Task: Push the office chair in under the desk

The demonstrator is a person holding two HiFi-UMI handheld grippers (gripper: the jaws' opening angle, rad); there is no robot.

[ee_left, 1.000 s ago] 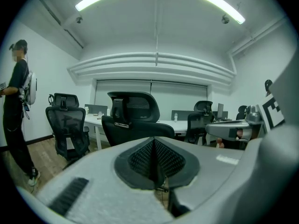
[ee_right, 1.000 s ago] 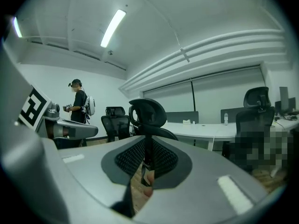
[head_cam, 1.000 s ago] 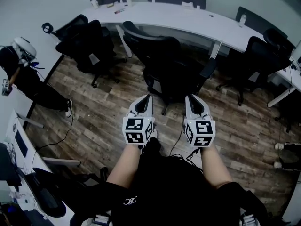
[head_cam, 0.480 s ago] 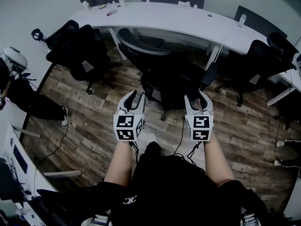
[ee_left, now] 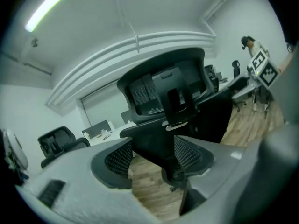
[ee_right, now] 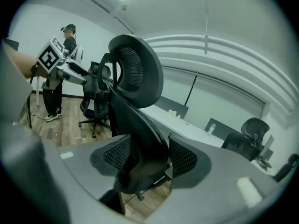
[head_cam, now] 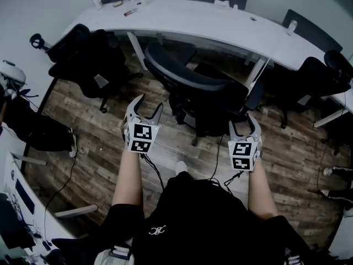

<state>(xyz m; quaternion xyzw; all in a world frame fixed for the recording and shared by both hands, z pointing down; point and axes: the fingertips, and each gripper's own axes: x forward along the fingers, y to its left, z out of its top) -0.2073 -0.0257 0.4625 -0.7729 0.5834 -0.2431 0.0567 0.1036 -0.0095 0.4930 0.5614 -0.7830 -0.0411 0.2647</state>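
Office chair is stood just short of the white desk, backrest toward the near side. Left gripper and right gripper are held flanking the backrest, jaws opening, nothing pinched between them. They are probably so placed for a push toward the far side.

Pale walls enclose a wood-plank floor with a spare black chair.

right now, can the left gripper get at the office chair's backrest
Probably yes: the left gripper, jaws opening and empty, points at the backrest just ahead, with nothing in the way.
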